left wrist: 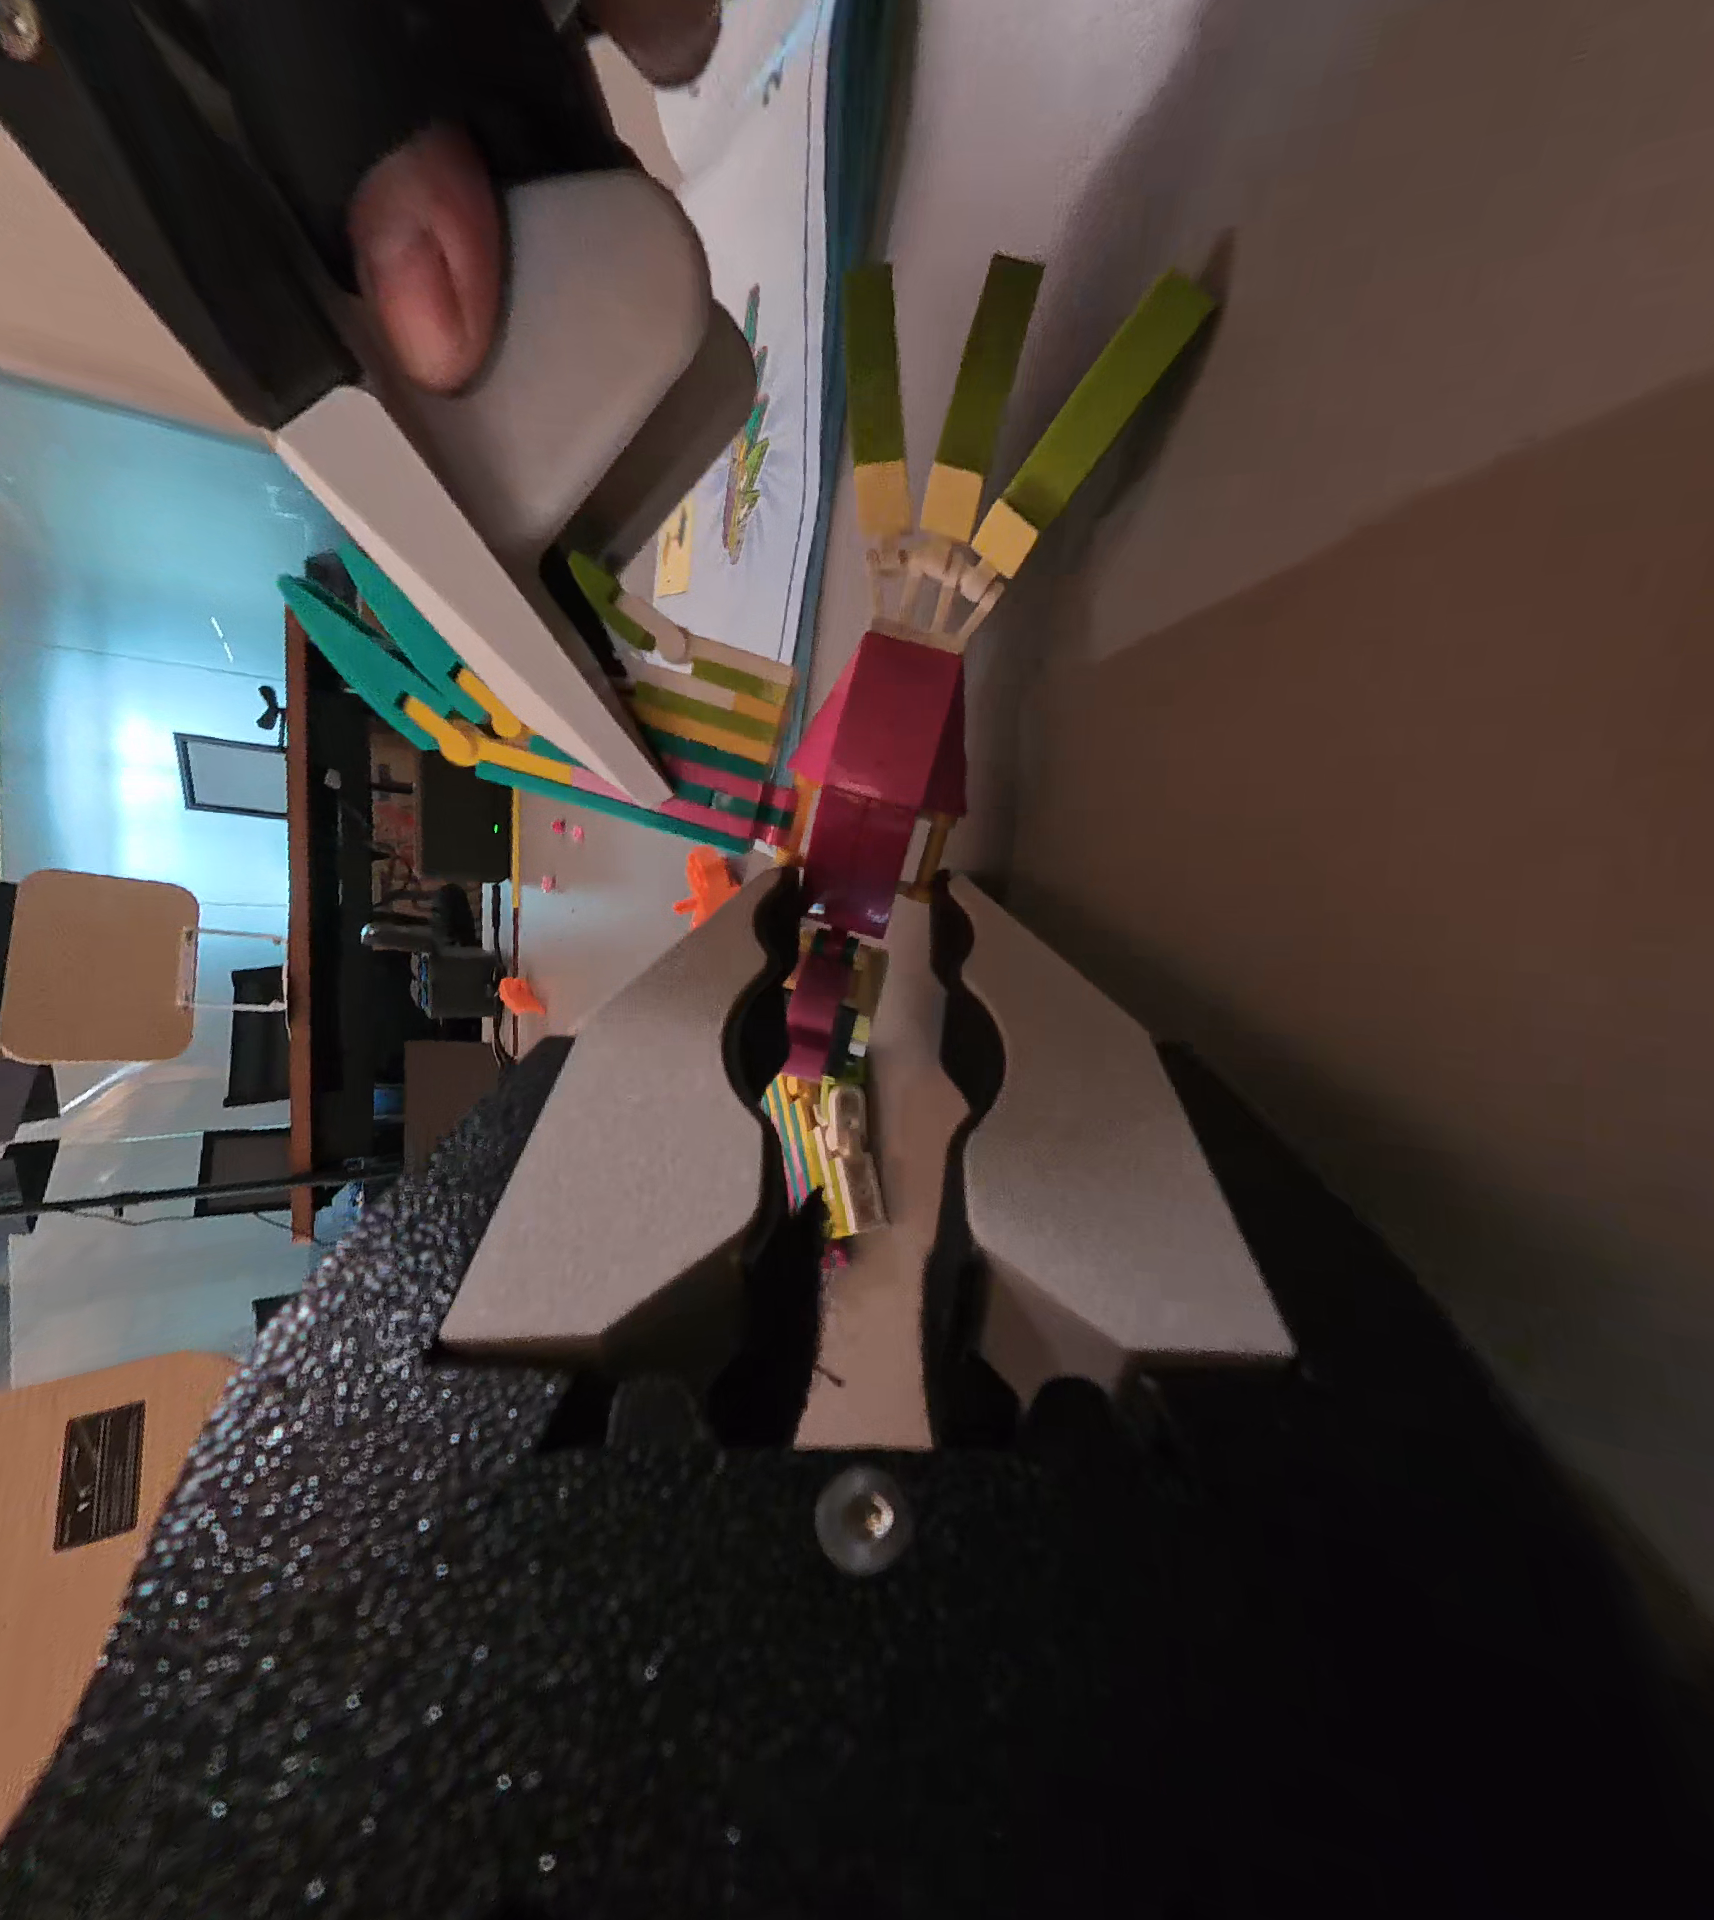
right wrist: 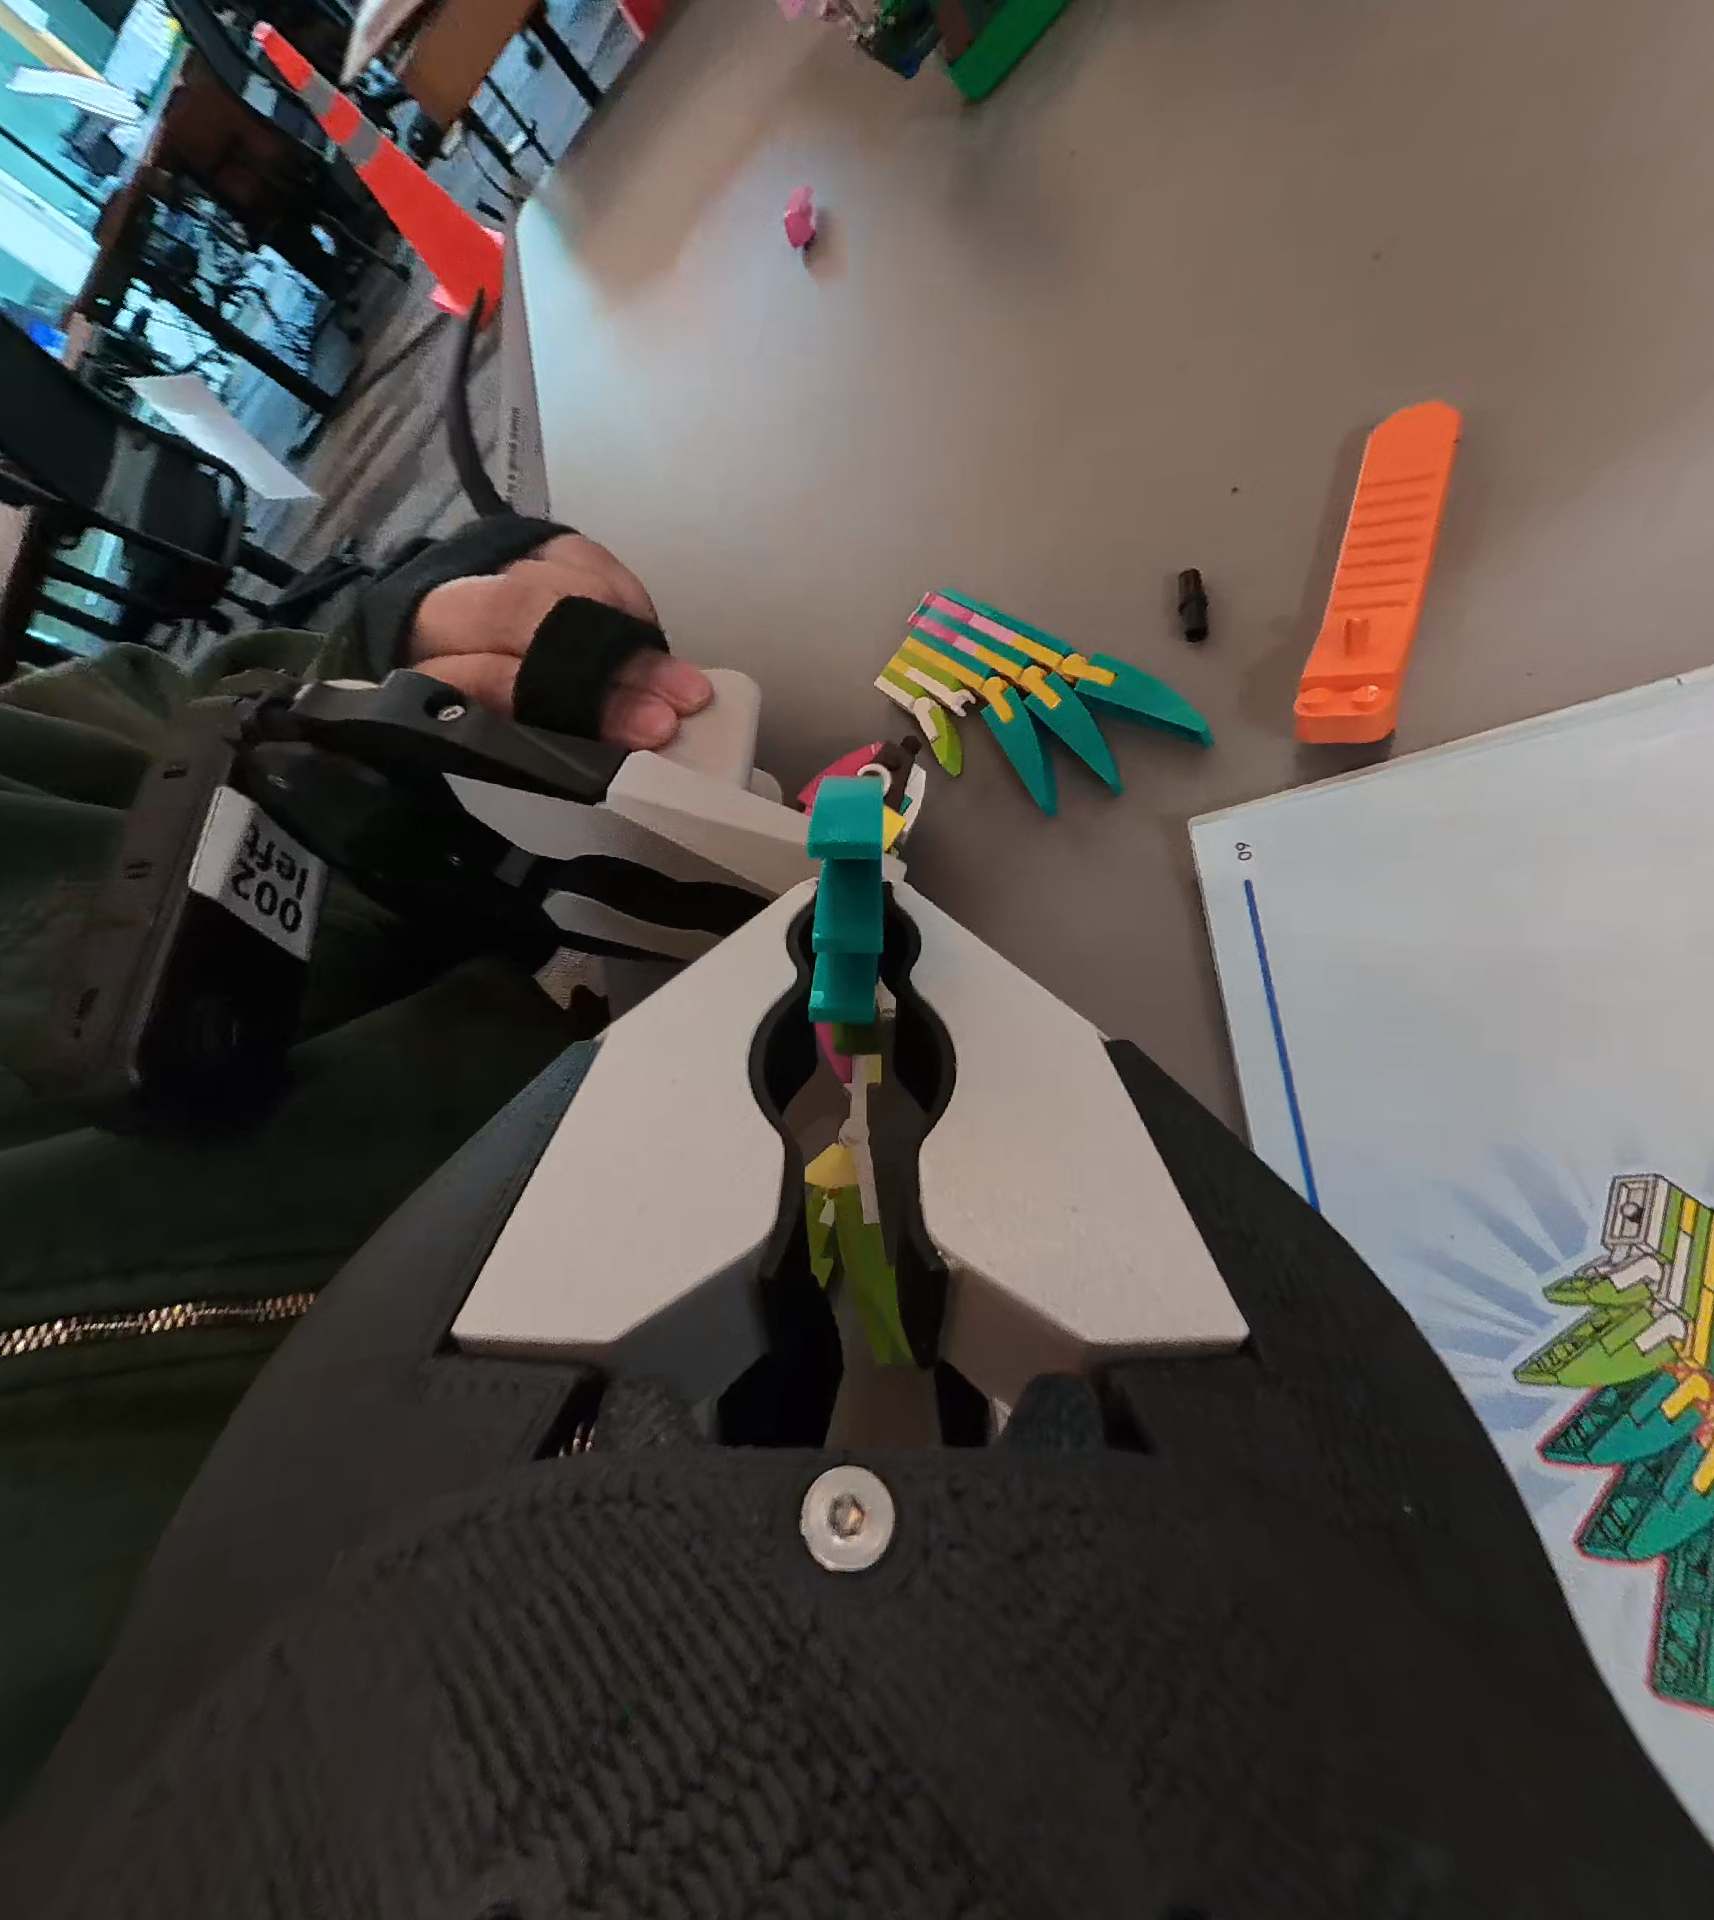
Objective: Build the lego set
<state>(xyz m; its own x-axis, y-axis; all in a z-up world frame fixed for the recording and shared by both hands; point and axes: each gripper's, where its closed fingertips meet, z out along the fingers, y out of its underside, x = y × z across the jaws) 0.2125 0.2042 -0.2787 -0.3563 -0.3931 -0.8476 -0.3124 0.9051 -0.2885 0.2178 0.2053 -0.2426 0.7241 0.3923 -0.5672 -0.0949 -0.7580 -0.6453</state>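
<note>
the left claw is closed on the bird body, a dark pink lego build with three green and yellow tail strips fanned out past it. the view is turned on its side, so the bench stands like a wall. the right claw comes in from the top left there, with a thumb on its grey block, pinching a striped wing right beside the bird body.

in the right wrist view the right claw is closed on teal bricks of that wing. the left claw reaches in from the left, held by a hand with a black strap over one finger; it has a white sticker with writing. only this view shows a second wing lying flat in the middle of the bench, a small black peg, an orange brick tool and the open picture booklet at the right edge. a small pink brick sits far back.
</note>
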